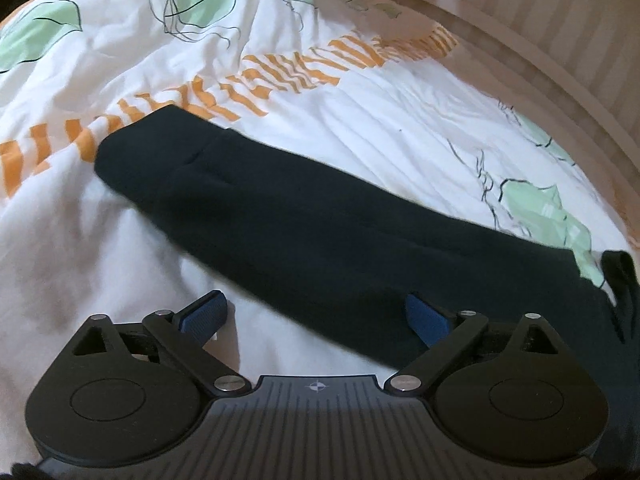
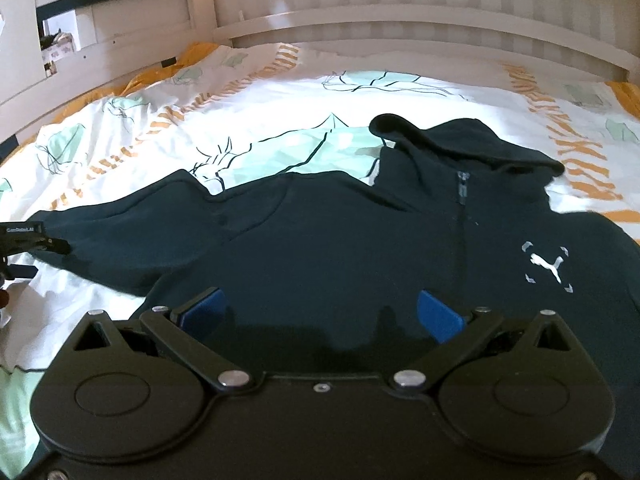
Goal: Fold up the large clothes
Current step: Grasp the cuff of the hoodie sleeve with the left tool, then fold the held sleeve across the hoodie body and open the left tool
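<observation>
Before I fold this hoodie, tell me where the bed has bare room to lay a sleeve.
Free: the white duvet between the sleeve and the orange stripe band, and the stretch beyond the hood toward the headboard. Crowded: the near side, where the hoodie body fills the space before the right gripper.

1. The hoodie (image 2: 340, 240) runs off the right edge in the right wrist view, its right sleeve out of sight.
2. Its hem hides behind the right gripper (image 2: 322, 314) body.
3. The sleeve (image 1: 320, 220) in the left view is cut off at the right edge.
4. The left gripper (image 2: 24, 240) barely pokes in at the left edge; can't read its jaws there.
5. The shelf clutter (image 2: 56, 44) is too small to tell.
</observation>
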`<state>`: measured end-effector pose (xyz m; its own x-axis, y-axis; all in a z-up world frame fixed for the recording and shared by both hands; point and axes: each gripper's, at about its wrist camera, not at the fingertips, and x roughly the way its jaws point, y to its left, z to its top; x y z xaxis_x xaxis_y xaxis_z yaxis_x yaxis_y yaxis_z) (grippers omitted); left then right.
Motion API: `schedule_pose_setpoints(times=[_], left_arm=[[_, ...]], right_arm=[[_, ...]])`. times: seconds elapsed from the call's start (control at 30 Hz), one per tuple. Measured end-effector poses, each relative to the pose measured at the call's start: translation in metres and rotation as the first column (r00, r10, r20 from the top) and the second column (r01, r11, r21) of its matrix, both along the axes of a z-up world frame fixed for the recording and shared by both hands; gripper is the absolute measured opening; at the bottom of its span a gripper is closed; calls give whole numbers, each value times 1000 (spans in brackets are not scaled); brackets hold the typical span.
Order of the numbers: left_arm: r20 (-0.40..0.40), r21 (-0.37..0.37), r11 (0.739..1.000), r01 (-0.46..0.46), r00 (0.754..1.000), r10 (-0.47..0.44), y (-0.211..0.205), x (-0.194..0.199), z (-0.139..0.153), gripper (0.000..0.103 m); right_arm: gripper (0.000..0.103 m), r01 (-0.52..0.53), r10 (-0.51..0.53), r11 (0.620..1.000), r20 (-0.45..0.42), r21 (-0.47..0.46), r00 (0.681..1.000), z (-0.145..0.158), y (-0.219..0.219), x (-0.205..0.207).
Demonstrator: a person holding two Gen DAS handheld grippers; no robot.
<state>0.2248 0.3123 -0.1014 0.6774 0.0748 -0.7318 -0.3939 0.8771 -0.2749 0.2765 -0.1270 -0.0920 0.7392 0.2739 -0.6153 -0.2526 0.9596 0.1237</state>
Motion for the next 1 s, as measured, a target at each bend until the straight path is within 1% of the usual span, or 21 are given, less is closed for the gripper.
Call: schedule_pose_setpoints(times=[0.1, 0.13, 0.17, 0.23, 0.3, 0.33, 0.37, 0.43, 0.53, 0.67, 0.77, 0.8, 0.83, 0.9, 1.0], left_arm=[[30, -37, 999, -17, 999, 18, 7, 3, 0, 96], [46, -54, 998, -28, 998, 30, 11, 3, 0, 91], [57, -67, 997, -41, 997, 45, 13, 3, 0, 90], [66, -93, 993, -73, 995, 79, 20, 2, 0, 75], [77, -121, 989, -91, 992, 101, 28, 1, 0, 67], [86, -134, 987, -93, 991, 105, 31, 1, 0, 60], [94, -143, 985, -95, 990, 109, 35, 1, 1, 55], [102, -146, 984, -106, 987, 121, 40, 1, 2, 32], [125, -160, 981, -111, 983, 132, 45, 2, 3, 20], [149, -128, 986, -103, 981, 121, 42, 3, 10, 16], [194, -111, 990, -92, 975, 112, 37, 2, 20, 14], [208, -106, 990, -89, 972, 109, 35, 1, 24, 12], [222, -99, 992, -84, 969, 105, 32, 1, 30, 9], [258, -68, 996, -63, 963, 78, 23, 0, 46, 9], [320, 4, 1000, 1, 947, -3, 3, -2, 76, 9]], right_arm=[[102, -14, 14, 1000, 8, -28, 1000, -2, 13, 14], [102, -18, 19, 999, 10, -31, 1000, -3, 18, 18], [102, -22, 23, 999, 12, -33, 1000, -4, 21, 22], [102, -26, 27, 999, 14, -39, 1000, -5, 30, 31], [102, -29, 30, 999, 18, -43, 999, -7, 39, 38], [102, -30, 31, 998, 19, -46, 999, -9, 43, 41], [102, -30, 31, 998, 20, -50, 999, -10, 47, 44], [102, -31, 32, 998, 18, -59, 999, -15, 55, 48], [102, -26, 27, 996, 6, -80, 1000, -23, 66, 52], [102, -21, 20, 993, -7, -119, 1000, -34, 79, 56], [101, -29, 22, 984, -43, -178, 999, -44, 89, 61], [102, -33, 25, 982, -43, -184, 999, -45, 90, 63], [102, -36, 27, 982, -49, -183, 998, -45, 89, 64], [101, -40, 30, 985, -66, -168, 997, -42, 86, 67], [99, -27, 21, 993, -47, -114, 999, -29, 71, 59]])
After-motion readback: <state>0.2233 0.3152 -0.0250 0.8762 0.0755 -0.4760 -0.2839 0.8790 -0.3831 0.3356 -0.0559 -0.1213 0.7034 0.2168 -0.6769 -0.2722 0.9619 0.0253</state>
